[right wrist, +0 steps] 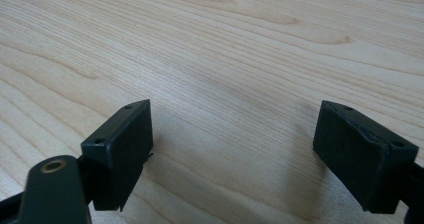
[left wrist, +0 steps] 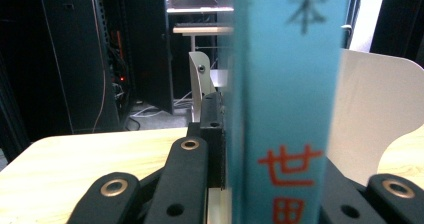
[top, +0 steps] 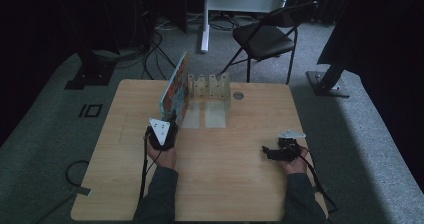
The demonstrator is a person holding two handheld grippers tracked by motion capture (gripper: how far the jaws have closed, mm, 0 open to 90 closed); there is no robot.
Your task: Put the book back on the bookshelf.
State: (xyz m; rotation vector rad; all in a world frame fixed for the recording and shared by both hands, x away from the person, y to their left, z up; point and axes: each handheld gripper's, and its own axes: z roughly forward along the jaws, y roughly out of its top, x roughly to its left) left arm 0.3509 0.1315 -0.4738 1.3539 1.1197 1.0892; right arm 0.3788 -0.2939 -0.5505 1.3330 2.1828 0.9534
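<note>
A thin book (top: 175, 88) with a colourful cover stands upright on edge at the back of the wooden table (top: 225, 184). It is at the left end of a pale slotted rack (top: 210, 91). My left gripper (top: 171, 120) is shut on the book's near edge. In the left gripper view the teal spine (left wrist: 287, 104) with red characters sits clamped in my left gripper (left wrist: 277, 154), and a white rack divider (left wrist: 372, 114) rises just right of it. My right gripper (top: 266, 150) rests low at the right of the table. It stands open over bare wood (right wrist: 235, 154), holding nothing.
A black folding chair (top: 265, 34) stands behind the table on the grey carpet. Cables (top: 150, 54) and dark stand bases lie at the back left. Bare wood stretches between the two hands and along the front edge.
</note>
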